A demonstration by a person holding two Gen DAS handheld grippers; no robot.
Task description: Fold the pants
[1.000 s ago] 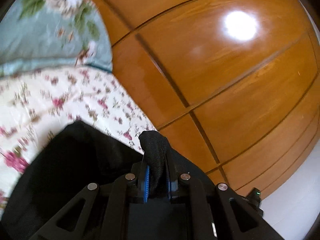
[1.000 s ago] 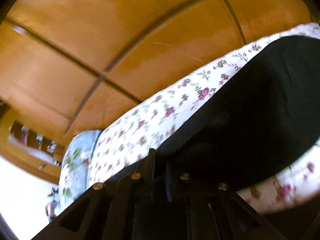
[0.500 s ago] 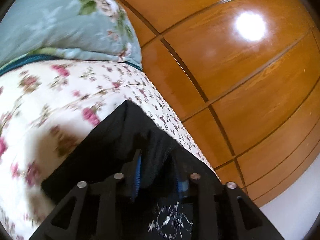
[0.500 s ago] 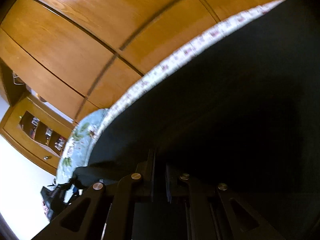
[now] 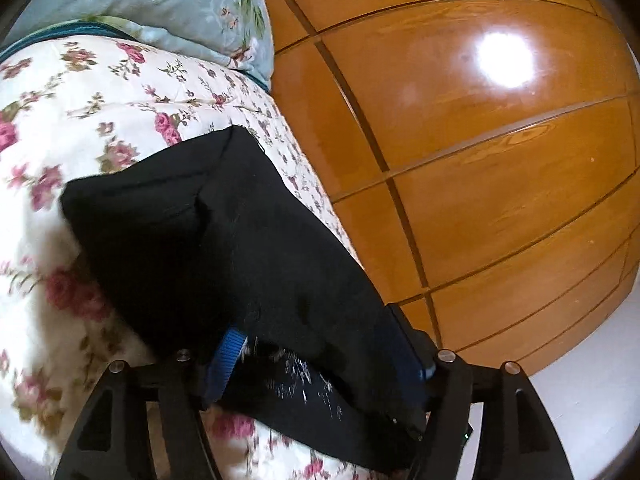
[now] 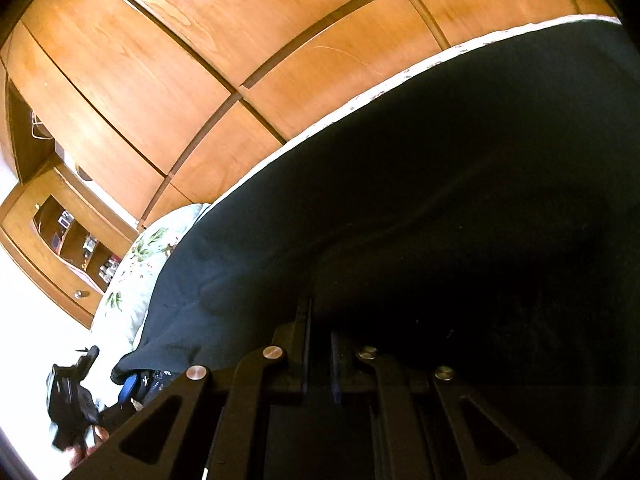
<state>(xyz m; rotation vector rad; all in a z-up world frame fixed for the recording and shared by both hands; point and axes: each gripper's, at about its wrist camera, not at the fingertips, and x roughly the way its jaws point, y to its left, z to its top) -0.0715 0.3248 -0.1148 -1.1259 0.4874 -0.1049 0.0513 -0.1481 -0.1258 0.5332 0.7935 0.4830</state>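
Black pants down on the floral bed, close to its far edge by the wooden wardrobe. Left gripper jaws opening, cloth loose between them; right gripper jaws closed on a fold. Risky: could snag a pad or drag crooked on withdrawal.

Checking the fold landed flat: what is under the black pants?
The black pants lie on the floral bedspread, which shows around them. The opening left gripper straddles their near edge. Whatever is beneath the fabric's middle is covered.
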